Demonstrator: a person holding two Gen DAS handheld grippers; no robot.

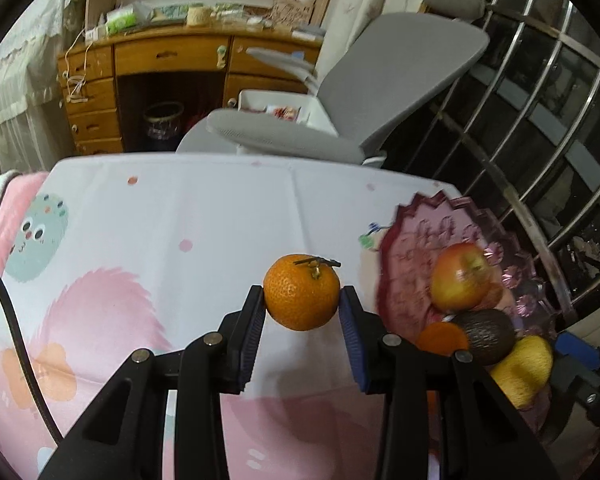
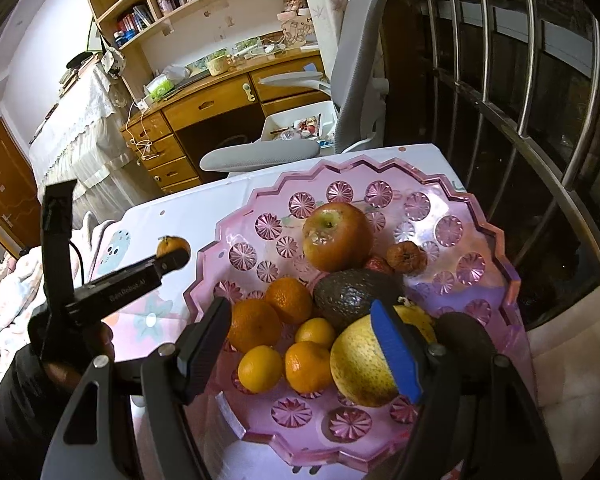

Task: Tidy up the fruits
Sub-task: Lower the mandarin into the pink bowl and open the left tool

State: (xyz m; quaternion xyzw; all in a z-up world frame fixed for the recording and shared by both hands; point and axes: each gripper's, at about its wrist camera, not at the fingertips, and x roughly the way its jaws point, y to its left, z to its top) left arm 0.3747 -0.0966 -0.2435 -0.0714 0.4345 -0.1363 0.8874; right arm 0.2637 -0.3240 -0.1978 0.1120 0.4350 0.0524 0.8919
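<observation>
Over the pastel printed tablecloth (image 1: 148, 232), your left gripper (image 1: 302, 300) pinches the small stemmed orange mandarin (image 1: 302, 298); the pink scalloped plastic fruit tray (image 1: 404, 264) lies to its right.

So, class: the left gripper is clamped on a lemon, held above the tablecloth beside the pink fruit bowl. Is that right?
Not quite. The left gripper is clamped on a mandarin, not a lemon, as the left wrist view shows. It is indeed held above the tablecloth beside the pink fruit bowl.
</observation>
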